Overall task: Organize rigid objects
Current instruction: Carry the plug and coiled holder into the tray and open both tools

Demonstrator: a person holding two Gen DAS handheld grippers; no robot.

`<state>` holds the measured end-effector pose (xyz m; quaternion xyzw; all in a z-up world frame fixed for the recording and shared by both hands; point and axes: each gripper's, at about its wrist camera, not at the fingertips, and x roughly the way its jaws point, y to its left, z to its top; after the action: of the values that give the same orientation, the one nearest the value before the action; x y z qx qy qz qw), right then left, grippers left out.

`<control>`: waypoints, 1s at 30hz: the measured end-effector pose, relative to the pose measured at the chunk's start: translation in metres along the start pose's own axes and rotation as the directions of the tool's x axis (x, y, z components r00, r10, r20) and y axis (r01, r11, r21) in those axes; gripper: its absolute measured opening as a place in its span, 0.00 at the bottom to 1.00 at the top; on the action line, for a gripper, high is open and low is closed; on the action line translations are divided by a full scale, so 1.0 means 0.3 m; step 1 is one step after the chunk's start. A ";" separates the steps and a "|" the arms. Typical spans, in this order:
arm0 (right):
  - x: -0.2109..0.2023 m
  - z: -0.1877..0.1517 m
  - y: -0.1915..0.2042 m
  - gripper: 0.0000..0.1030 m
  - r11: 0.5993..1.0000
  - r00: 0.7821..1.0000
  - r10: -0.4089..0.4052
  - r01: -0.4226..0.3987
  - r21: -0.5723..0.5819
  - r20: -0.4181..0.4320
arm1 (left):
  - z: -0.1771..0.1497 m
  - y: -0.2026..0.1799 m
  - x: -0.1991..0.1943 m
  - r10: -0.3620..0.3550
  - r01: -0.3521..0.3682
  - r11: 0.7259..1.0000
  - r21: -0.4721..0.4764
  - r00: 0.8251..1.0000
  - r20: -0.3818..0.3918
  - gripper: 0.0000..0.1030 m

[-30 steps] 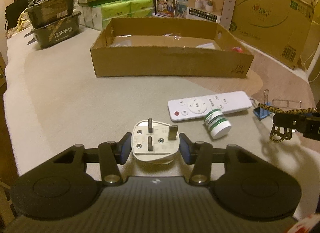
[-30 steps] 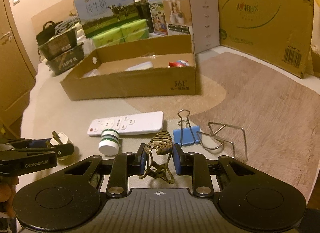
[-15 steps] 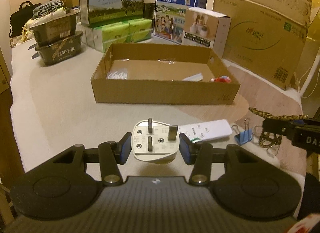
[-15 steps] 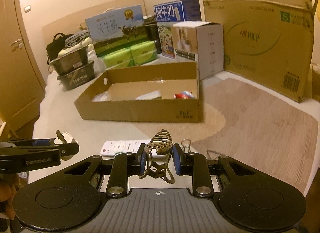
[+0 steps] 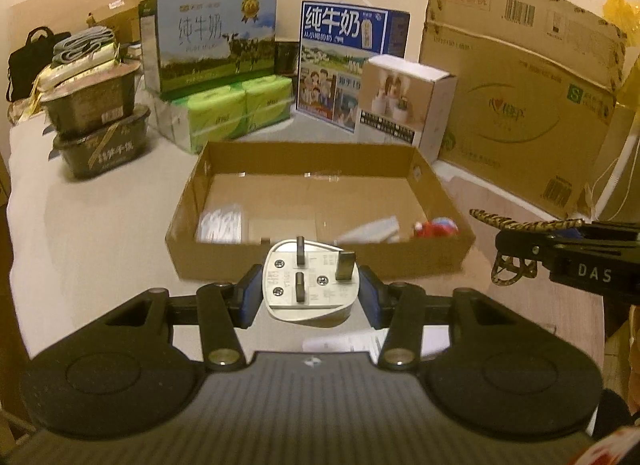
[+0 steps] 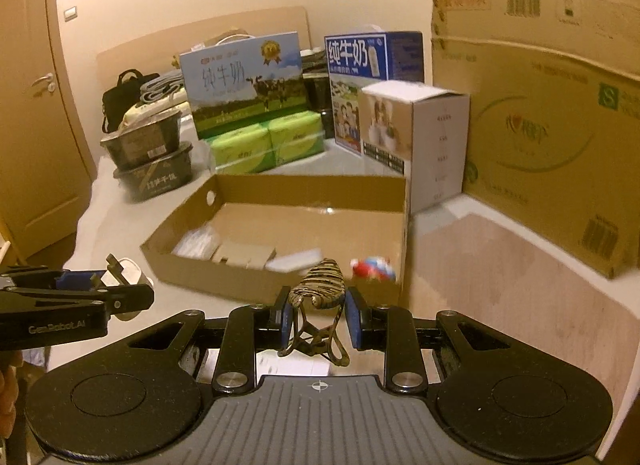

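The left gripper [image 5: 308, 297] holds a white plug [image 5: 308, 285] by its sides, prongs up, and the right gripper [image 6: 316, 319] pinches a striped hair clip [image 6: 320, 289]. Both hang in the air, tipped down, just before the open cardboard box [image 5: 224, 261]. The things inside the box are too blurry to name.

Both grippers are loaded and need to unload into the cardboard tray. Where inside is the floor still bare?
The cardboard tray has bare floor along its far wall and middle. Its near strip is crowded: white packet left, flat white piece and red-blue item right.
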<state>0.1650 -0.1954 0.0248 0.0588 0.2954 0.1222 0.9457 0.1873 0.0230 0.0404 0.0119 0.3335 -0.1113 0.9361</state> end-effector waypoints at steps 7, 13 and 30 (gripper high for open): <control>0.085 0.110 -0.022 0.27 0.999 1.000 -0.001 0.001 -0.034 0.000 | 0.107 0.018 0.088 -0.015 0.015 1.000 -0.002 1.000 0.004 0.45; 0.169 0.176 -0.042 0.27 0.999 1.000 -0.002 0.001 -0.052 -0.006 | 0.180 0.034 0.165 -0.018 0.018 1.000 0.003 1.000 0.004 0.45; 0.438 0.252 -0.128 0.27 0.999 0.998 -0.007 0.003 -0.051 -0.067 | 0.240 0.095 0.415 -0.005 0.005 1.000 -0.002 0.999 -0.049 0.45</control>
<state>0.3204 -0.2003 0.0081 0.0297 0.3239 0.1294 0.9367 0.3319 0.0188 0.0169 0.0132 0.3565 -0.1131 0.9273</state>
